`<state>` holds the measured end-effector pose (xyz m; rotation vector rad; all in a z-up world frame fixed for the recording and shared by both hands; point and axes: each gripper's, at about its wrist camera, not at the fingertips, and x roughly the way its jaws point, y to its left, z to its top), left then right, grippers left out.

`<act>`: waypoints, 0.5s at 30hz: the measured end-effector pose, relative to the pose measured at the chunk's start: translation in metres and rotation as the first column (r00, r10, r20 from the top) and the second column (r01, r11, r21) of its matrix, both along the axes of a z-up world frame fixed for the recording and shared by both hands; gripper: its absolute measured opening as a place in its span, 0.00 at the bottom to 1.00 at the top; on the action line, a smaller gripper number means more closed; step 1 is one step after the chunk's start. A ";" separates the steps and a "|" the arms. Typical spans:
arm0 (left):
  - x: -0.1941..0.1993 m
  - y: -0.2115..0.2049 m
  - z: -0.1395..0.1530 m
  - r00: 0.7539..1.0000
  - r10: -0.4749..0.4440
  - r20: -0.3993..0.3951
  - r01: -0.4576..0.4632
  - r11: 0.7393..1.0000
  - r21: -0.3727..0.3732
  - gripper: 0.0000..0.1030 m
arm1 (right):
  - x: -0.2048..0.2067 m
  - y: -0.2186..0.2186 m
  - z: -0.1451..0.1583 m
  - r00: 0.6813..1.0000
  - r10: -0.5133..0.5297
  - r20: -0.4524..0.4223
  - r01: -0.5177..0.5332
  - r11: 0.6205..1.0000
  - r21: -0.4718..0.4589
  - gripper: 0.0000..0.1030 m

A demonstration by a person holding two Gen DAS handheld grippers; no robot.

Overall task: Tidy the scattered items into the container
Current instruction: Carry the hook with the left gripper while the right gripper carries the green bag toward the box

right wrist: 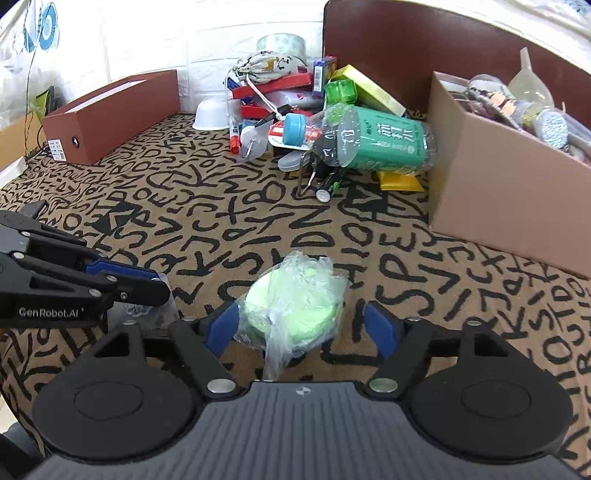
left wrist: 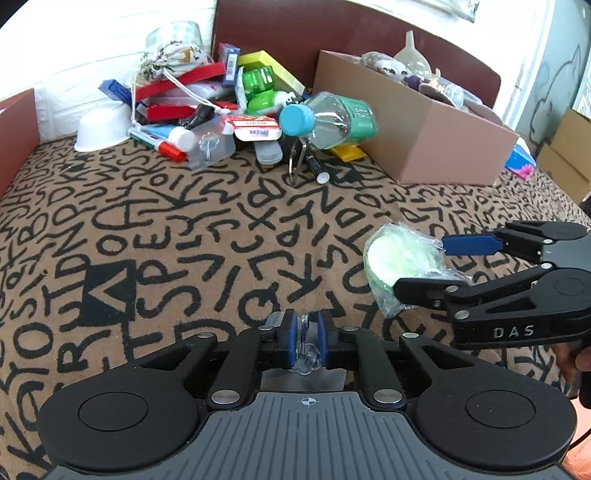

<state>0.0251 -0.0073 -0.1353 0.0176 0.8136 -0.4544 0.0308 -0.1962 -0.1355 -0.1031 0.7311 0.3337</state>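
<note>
The scattered items (left wrist: 221,107) lie heaped at the upper centre of the left wrist view, against a white brick-pattern wall (left wrist: 92,48) and a dark red board (left wrist: 314,29); among them are a clear bottle with a blue cap (left wrist: 325,120), a white bowl (left wrist: 101,127), a red-capped marker (left wrist: 159,144) and a battery (left wrist: 316,168). Just right of the heap stands the cardboard box (left wrist: 443,147), already holding a funnel (left wrist: 412,50) and other bits. Everything rests on the surface (left wrist: 184,229), covered by a tan cloth printed with black letters. A long brown box (right wrist: 110,110) sits at the upper left of the right wrist view. The left gripper (left wrist: 303,339) is clamped on a small clear plastic packet (left wrist: 304,352). The right gripper (right wrist: 303,325) is spread apart around a green roll in plastic wrap (right wrist: 291,302), its left pad touching the wrap, low in the centre of its own view.
</note>
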 end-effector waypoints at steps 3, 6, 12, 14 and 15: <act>0.001 0.000 0.000 1.000 -0.005 -0.003 0.005 1.000 0.002 0.12 | 0.004 0.004 -0.005 1.000 0.006 -0.012 -0.006 1.000 -0.001 0.77; 0.002 0.000 -0.001 1.000 -0.011 -0.005 0.011 1.000 0.001 0.12 | 0.007 0.007 -0.010 1.000 0.011 -0.011 -0.011 1.000 -0.015 0.73; 0.002 -0.003 -0.002 1.000 -0.017 0.006 0.017 1.000 0.015 0.08 | 0.010 0.007 -0.010 1.000 0.009 -0.004 -0.009 1.000 -0.005 0.62; 0.001 -0.004 -0.002 1.000 -0.016 0.006 0.016 1.000 0.017 0.01 | 0.009 0.006 -0.009 1.000 0.008 -0.005 -0.008 1.000 -0.003 0.61; 0.001 -0.003 -0.001 1.000 -0.013 0.005 0.013 1.000 0.014 0.00 | 0.007 0.006 -0.008 1.000 0.007 -0.004 -0.007 1.000 0.002 0.61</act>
